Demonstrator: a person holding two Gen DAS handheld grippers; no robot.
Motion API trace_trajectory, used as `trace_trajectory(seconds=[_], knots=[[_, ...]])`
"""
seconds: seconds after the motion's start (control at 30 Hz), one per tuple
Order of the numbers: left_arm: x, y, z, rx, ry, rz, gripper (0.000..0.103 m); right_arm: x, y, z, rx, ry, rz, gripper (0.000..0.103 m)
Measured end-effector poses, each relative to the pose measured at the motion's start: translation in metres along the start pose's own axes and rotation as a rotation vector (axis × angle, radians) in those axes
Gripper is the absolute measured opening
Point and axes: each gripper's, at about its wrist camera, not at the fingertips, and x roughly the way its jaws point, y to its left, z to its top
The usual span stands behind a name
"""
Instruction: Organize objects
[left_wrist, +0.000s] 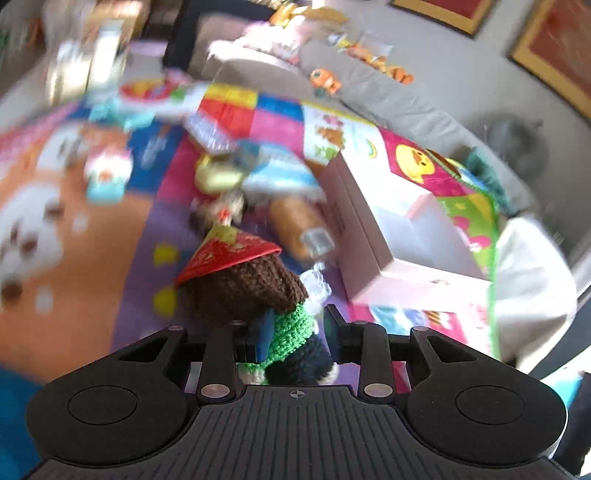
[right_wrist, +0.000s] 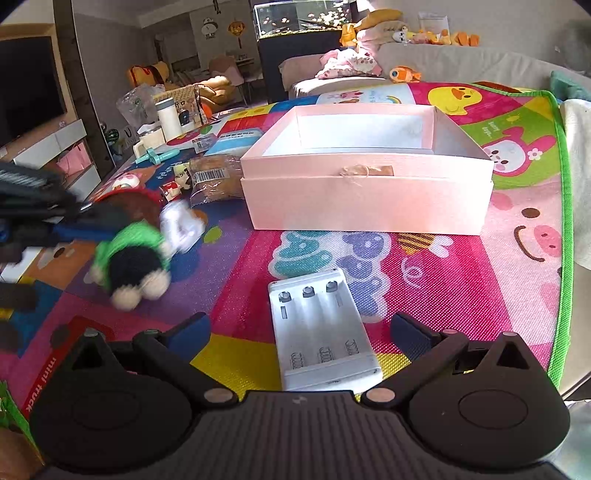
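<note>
My left gripper (left_wrist: 297, 328) is shut on a crochet doll (left_wrist: 291, 332) with brown hair, a red hat and a green jumper; the pads sit on its green body. In the right wrist view the doll (right_wrist: 129, 254) shows blurred at the left, above the play mat, held by the left gripper (right_wrist: 85, 221). My right gripper (right_wrist: 301, 325) is open low over the mat, its fingers on either side of a white battery charger (right_wrist: 321, 332) without touching it. An open pink box (right_wrist: 365, 199) stands behind the charger, empty inside; it also shows as the pink box (left_wrist: 369, 236) right of the doll.
A wrapped bread loaf (right_wrist: 218, 177) lies left of the box, with small figures (right_wrist: 173, 184) and a teal toy (right_wrist: 155, 157) nearby. A white bottle (right_wrist: 170, 118) and bags stand at the back left. A sofa (right_wrist: 461, 62) with plush toys runs along the back.
</note>
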Motion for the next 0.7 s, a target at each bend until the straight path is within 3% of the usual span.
trace_trajectory(seconds=[0.17, 0.3, 0.43, 0.57, 0.7], knots=[[0.020, -0.014, 0.003, 0.104, -0.082, 0.087, 0.034, 0.003, 0.009, 0.000, -0.043, 0.011, -0.048, 0.103], [0.038, -0.020, 0.015, 0.095, -0.129, 0.131, 0.034, 0.008, 0.018, 0.002, -0.103, 0.033, -0.048, 0.103], [0.058, -0.015, 0.027, 0.018, -0.184, 0.185, 0.033, 0.011, 0.020, 0.002, -0.120, 0.046, -0.062, 0.103], [0.061, -0.003, 0.035, -0.001, -0.191, 0.203, 0.028, 0.010, 0.020, -0.001, -0.120, 0.040, -0.066, 0.103], [0.053, 0.018, 0.040, -0.023, -0.141, 0.156, 0.029, 0.010, 0.021, -0.002, -0.121, 0.036, -0.077, 0.103]])
